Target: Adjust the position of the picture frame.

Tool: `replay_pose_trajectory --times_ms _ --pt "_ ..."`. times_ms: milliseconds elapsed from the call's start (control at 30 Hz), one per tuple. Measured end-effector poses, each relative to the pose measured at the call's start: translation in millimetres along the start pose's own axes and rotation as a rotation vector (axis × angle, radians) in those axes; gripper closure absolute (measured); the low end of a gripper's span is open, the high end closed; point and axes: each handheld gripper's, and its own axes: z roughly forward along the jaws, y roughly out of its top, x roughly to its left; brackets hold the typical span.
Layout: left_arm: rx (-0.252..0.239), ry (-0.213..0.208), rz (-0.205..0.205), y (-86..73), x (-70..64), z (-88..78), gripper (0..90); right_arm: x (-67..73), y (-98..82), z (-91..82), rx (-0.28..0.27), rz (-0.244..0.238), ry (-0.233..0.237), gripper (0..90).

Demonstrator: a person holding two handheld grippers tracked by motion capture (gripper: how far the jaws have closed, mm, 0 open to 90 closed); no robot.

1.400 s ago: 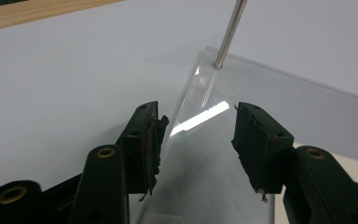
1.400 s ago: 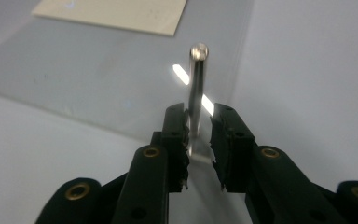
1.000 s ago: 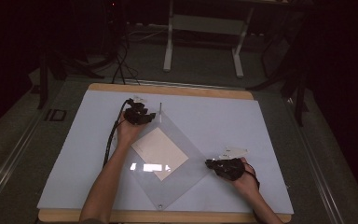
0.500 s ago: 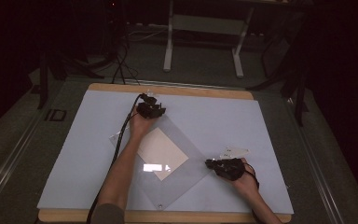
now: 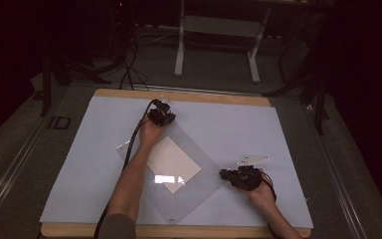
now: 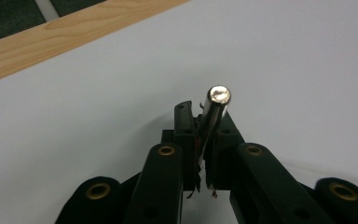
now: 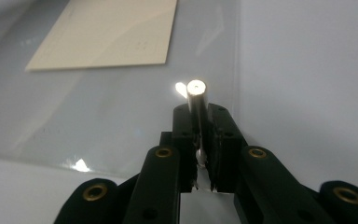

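Since the earlier frames we have carried the left claw (image 5: 162, 116) up from the near-left edge of the clear sheet (image 5: 206, 169) to its far corner, where its jaws have just closed on a shiny metal post (image 6: 213, 114) (round, flat-ended, standing at that corner). Our right claw (image 5: 239, 178) grips a matching metal peg (image 7: 196, 101) at the sheet's right corner. This glossy see-through square lies turned like a diamond on the pale bench (image 5: 278, 134), a cream card (image 5: 173, 162) under it.

High view overhead; gripper views close, sharing table (image 5: 278, 134).
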Motion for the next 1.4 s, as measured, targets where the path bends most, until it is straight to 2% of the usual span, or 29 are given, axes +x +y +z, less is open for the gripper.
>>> replay_pose_trajectory --times_ms 67,100,167,267,500,600,700,767,900,933,967,1000,1033,1067,1133,1233,1300,1367,1400 --pt "0.001 -0.02 -0.001 -0.7 4.7 -6.4 85.1 -1.1 4.4 -4.7 -0.018 0.016 -0.004 82.4" --pt "-0.001 -0.043 -0.009 -1.3 9.3 -12.3 85.1 -1.9 6.6 -6.8 -0.029 0.022 -0.009 82.2" --pt "-0.002 -0.082 0.003 -2.5 16.8 -23.4 85.1 -6.5 14.3 -15.2 -0.068 0.045 -0.019 81.2" --pt "-0.015 -0.116 0.016 -3.7 24.3 -42.8 85.1 -15.9 28.7 -26.0 -0.113 0.063 -0.059 80.1" --pt "-0.005 -0.141 0.057 -3.9 31.2 -87.7 85.0 -48.5 69.7 -37.6 -0.155 0.102 -0.113 80.0" --pt "0.014 -0.13 0.068 -8.6 29.5 -104.9 84.8 -64.6 84.1 -32.0 -0.156 0.12 -0.127 80.1" --pt "0.043 -0.125 0.068 -23.8 26.9 -114.4 84.7 -80.2 95.0 -16.4 -0.135 0.145 -0.135 80.3" --pt "0.06 -0.113 0.056 -37.9 26.4 -114.0 84.7 -88.3 99.5 -1.5 -0.107 0.156 -0.14 80.5" --pt "0.091 -0.06 -0.026 -66.0 35.8 -94.6 84.2 -95.0 97.5 37.2 -0.037 0.169 -0.159 80.7" --pt "0.095 -0.061 -0.044 -72.4 38.5 -89.1 84.4 -95.0 94.8 46.9 -0.016 0.167 -0.162 81.4" --pt "0.065 -0.073 -0.059 -76.5 40.1 -87.7 84.2 -95.9 90.3 57.1 0.016 0.17 -0.182 82.3" --pt "0.055 -0.067 -0.062 -77.4 39.1 -87.4 83.0 -98.9 84.2 64.1 0.022 0.187 -0.182 82.0" --pt "0.057 -0.048 -0.044 -77.0 36.7 -87.3 83.4 -102.5 79.8 63.6 -0.017 0.225 -0.149 81.0" --pt "0.059 -0.039 -0.038 -76.6 35.3 -87.2 83.8 -102.9 77.9 63.2 -0.031 0.229 -0.142 81.1" --pt "0.059 -0.043 -0.043 -76.7 36.1 -87.5 83.8 -98.6 78.8 63.5 -0.021 0.201 -0.174 81.9" --pt "0.062 -0.023 -0.031 -72.9 33.3 -88.8 84.1 -97.8 80.5 61.7 -0.015 0.193 -0.18 82.0" --pt "0.051 -0.023 -0.032 -70.9 32.3 -89.4 84.0 -95.3 81.8 56.2 -0.03 0.178 -0.187 81.9" --pt "0.075 -0.015 -0.02 -72.0 31.3 -84.3 84.5 -96.0 80.1 57.0 -0.009 0.172 -0.186 82.3" --pt "0.065 -0.023 -0.037 -73.0 32.6 -84.2 84.4 -97.2 78.3 59.5 0.003 0.172 -0.185 82.3"
